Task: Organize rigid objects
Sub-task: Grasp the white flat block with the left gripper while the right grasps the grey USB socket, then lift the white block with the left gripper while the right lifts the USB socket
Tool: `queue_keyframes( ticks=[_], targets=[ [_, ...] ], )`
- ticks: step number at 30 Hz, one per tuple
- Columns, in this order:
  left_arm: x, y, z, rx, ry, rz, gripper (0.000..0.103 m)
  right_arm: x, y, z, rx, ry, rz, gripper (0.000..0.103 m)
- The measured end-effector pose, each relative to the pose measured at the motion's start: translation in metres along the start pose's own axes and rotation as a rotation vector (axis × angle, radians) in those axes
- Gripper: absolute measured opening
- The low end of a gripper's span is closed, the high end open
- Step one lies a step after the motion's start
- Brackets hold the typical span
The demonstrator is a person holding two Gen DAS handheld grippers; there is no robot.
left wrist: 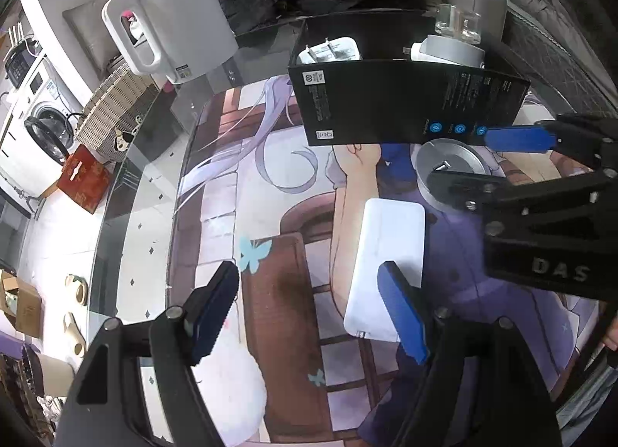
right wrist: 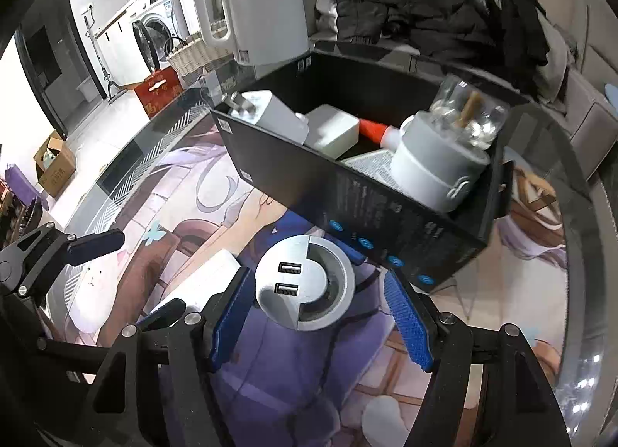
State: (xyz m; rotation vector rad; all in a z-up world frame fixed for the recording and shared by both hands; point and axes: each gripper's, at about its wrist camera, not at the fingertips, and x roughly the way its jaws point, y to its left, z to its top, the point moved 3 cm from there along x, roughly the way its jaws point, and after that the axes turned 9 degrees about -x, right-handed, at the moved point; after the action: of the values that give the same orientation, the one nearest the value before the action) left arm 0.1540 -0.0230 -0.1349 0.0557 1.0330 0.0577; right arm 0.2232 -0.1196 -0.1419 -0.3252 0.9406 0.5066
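Note:
A black open box (right wrist: 386, 211) (left wrist: 405, 103) on the printed mat holds white chargers (right wrist: 278, 115), a grey cup (right wrist: 432, 165), a glass jar (right wrist: 467, 115) and a red-tipped item. A round silver USB hub (right wrist: 305, 285) (left wrist: 452, 165) lies in front of the box. My right gripper (right wrist: 320, 315) is open, with a finger on each side of the hub. A white power bank (left wrist: 386, 265) (right wrist: 201, 281) lies flat left of the hub. My left gripper (left wrist: 313, 312) is open and empty; its right finger overlaps the power bank's near edge.
A white electric kettle (left wrist: 174, 22) (right wrist: 255, 3) stands behind the box on the glass table's (left wrist: 146, 161) far edge. Black jackets (right wrist: 444, 11) are piled on the sofa beyond. A wicker basket (left wrist: 116, 111), a red box and a washing machine are past the table's edge.

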Motion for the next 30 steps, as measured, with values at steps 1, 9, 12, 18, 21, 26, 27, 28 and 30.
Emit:
queue_keyframes(
  ticks=[1, 9, 12, 18, 21, 26, 27, 28, 30],
  targets=[
    [-0.001, -0.001, -0.001, 0.002, 0.002, -0.008, 0.075, 0.003, 0.0, 0.001, 0.001, 0.004, -0.003, 0.071],
    [-0.003, -0.01, -0.004, 0.023, 0.011, -0.05, 0.075, 0.017, 0.005, 0.007, -0.018, 0.012, 0.001, 0.077],
    [-0.003, -0.017, -0.004, 0.037, 0.012, -0.059, 0.075, 0.019, 0.007, 0.005, -0.006, 0.026, 0.015, 0.074],
    [0.002, -0.025, -0.004, 0.049, 0.031, -0.068, 0.075, 0.018, -0.002, -0.007, 0.027, 0.046, 0.036, 0.056],
    [0.004, -0.026, -0.001, 0.045, 0.039, -0.083, 0.061, 0.016, -0.007, -0.011, 0.039, 0.045, 0.036, 0.056],
    [0.004, -0.028, 0.003, 0.027, 0.048, -0.1, 0.039, 0.009, -0.017, -0.021, 0.055, 0.043, 0.036, 0.056],
    [0.004, -0.028, 0.003, 0.025, 0.05, -0.098, 0.039, 0.007, -0.019, -0.024, 0.06, 0.045, 0.031, 0.056],
    [0.004, -0.028, 0.004, 0.023, 0.051, -0.097, 0.039, 0.007, -0.021, -0.027, 0.061, 0.048, 0.028, 0.056],
    [0.004, -0.027, 0.004, 0.011, 0.054, -0.1, 0.038, 0.002, -0.024, -0.033, 0.064, 0.054, 0.019, 0.056]
  ],
)
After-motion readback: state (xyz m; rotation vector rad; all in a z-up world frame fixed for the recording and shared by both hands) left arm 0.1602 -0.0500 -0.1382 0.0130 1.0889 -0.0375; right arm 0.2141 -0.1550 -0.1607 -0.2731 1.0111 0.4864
